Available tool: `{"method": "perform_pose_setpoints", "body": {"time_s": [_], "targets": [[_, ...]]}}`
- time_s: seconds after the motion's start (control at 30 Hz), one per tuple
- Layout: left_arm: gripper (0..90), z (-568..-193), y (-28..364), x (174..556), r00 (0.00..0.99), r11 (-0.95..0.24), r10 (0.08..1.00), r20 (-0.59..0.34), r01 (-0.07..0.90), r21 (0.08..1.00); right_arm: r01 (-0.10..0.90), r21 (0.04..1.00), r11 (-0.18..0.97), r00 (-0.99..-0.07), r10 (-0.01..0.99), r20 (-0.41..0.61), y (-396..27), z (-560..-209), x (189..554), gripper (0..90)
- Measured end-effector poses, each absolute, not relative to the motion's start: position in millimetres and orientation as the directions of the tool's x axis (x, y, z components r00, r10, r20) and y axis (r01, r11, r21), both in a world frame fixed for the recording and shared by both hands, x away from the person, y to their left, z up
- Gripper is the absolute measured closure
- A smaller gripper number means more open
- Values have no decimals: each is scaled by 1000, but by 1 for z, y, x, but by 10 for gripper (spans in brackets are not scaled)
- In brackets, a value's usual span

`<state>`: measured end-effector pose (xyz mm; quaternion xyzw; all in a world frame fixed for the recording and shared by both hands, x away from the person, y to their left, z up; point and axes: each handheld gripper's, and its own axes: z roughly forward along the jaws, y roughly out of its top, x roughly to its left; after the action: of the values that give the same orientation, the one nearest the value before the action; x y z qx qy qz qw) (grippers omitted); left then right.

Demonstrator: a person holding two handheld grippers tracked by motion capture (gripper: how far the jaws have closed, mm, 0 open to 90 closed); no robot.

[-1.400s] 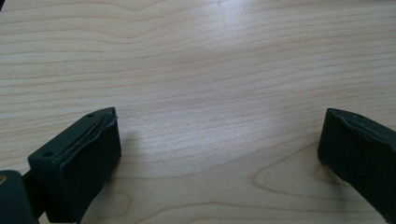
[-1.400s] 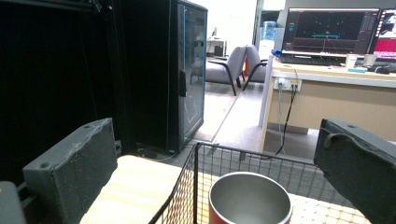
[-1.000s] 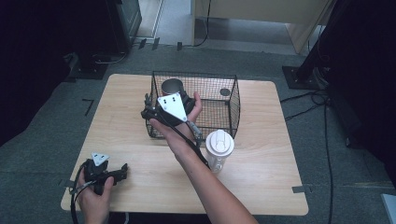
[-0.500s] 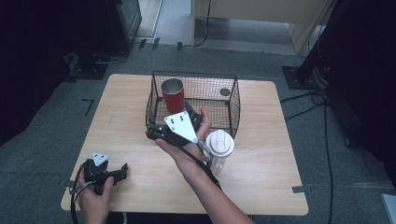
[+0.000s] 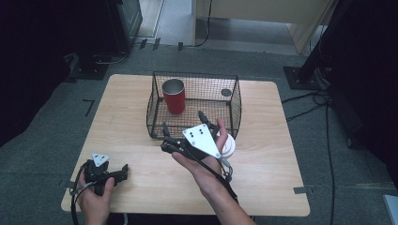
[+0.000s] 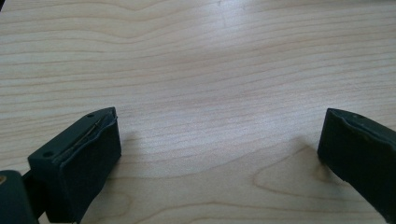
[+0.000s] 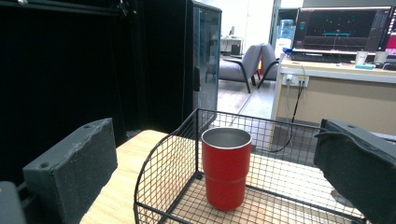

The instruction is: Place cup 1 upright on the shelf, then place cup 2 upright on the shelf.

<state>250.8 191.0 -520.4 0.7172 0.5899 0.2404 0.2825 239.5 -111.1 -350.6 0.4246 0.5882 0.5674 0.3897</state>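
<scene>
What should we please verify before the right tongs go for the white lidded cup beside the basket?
1. Red metal tumbler upright inside black wire basket: ok.
2. Right tongs open and holding nothing: ok.
3. White lidded cup free to grasp: cannot tell, since the right hand partly covers it.
4. Left tongs open, resting low on the wooden table, well away from the cup: ok.

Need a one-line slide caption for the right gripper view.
Open right claw faces an upright red cup standing in a black wire basket on the wooden table.
</scene>
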Motion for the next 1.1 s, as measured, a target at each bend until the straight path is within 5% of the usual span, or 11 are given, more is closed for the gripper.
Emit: {"method": "perform_pose_setpoints", "body": {"time_s": [1.1], "targets": [[0, -521, 190, 252, 184, -141, 983, 12, 709, 691, 92, 995, 25, -328, 945, 7, -208, -387, 191, 0]]}}
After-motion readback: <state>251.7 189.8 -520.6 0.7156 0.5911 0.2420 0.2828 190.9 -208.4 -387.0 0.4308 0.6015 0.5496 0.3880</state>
